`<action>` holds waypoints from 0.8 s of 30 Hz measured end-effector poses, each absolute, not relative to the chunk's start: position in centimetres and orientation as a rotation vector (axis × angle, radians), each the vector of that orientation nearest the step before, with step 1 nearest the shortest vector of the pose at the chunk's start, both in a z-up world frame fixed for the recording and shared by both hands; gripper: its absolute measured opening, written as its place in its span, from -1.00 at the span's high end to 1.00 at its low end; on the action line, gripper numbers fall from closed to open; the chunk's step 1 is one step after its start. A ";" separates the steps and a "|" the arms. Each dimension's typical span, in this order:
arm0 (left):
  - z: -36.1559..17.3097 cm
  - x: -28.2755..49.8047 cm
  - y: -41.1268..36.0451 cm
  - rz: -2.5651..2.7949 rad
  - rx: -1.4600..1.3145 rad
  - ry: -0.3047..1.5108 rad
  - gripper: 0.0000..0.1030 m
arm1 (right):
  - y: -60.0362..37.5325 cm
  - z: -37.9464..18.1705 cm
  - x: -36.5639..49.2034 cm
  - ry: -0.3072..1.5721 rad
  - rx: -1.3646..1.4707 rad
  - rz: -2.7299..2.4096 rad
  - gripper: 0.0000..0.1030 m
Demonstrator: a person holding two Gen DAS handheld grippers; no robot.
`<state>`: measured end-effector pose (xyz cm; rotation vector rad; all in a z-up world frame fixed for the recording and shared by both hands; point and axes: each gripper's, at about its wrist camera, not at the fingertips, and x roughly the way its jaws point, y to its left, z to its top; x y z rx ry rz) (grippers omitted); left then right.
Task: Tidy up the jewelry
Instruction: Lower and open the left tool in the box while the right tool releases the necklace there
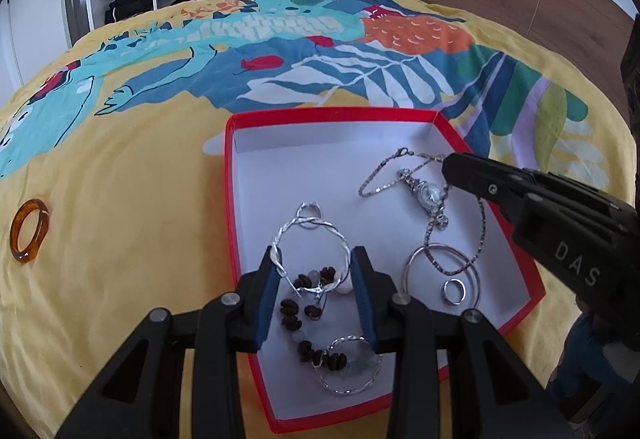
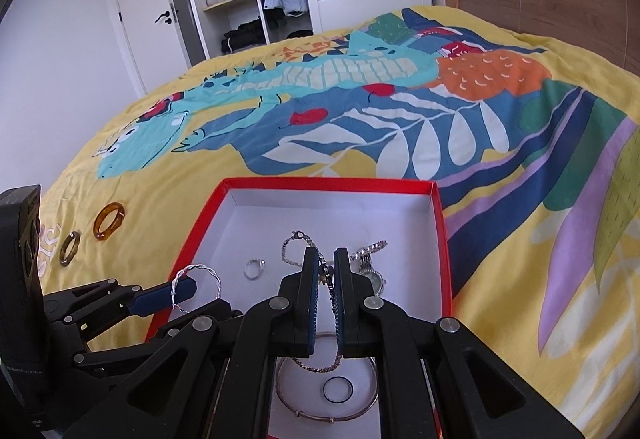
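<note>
Two amber rings (image 2: pixel 108 221) lie on the bed left of the red box (image 1: pixel 230 199), nearer the left gripper (image 1: pixel 316 259), which is spread around a twisted bangle (image 1: pixel 310 235), while the right gripper (image 2: pixel 326 263) pinches a chain (image 2: pixel 328 279).

left gripper (image 1: pixel 316 279) fingers spread apart; right gripper (image 2: pixel 325 293) fingers nearly closed.

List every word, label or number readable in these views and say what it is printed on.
"DAS" – raised letters on the black body of the right tongs, seen from the left wrist view.
Watch dial in the red box: too small to read.
No other text is legible in either view.
</note>
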<state>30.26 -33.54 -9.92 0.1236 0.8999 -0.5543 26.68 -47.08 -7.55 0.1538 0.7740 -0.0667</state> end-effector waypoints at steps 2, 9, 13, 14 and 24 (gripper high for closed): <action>-10.2 30.3 -33.6 -0.553 0.126 0.907 0.36 | -47.1 -7.9 26.7 0.786 0.155 -0.068 0.86; -10.8 30.1 -33.8 -0.550 0.144 0.908 0.36 | -47.6 -9.5 26.8 0.832 0.167 -0.078 0.86; -10.8 30.0 -33.9 -0.546 0.146 0.909 0.35 | -47.8 -10.2 26.9 0.855 0.169 -0.087 0.86; -10.9 30.0 -33.9 -0.545 0.149 0.908 0.35 | -47.8 -10.3 26.9 0.863 0.169 -0.087 0.86; -11.0 29.9 -33.8 -0.542 0.142 0.906 0.35 | -48.4 -11.3 26.7 0.893 0.186 -0.100 0.85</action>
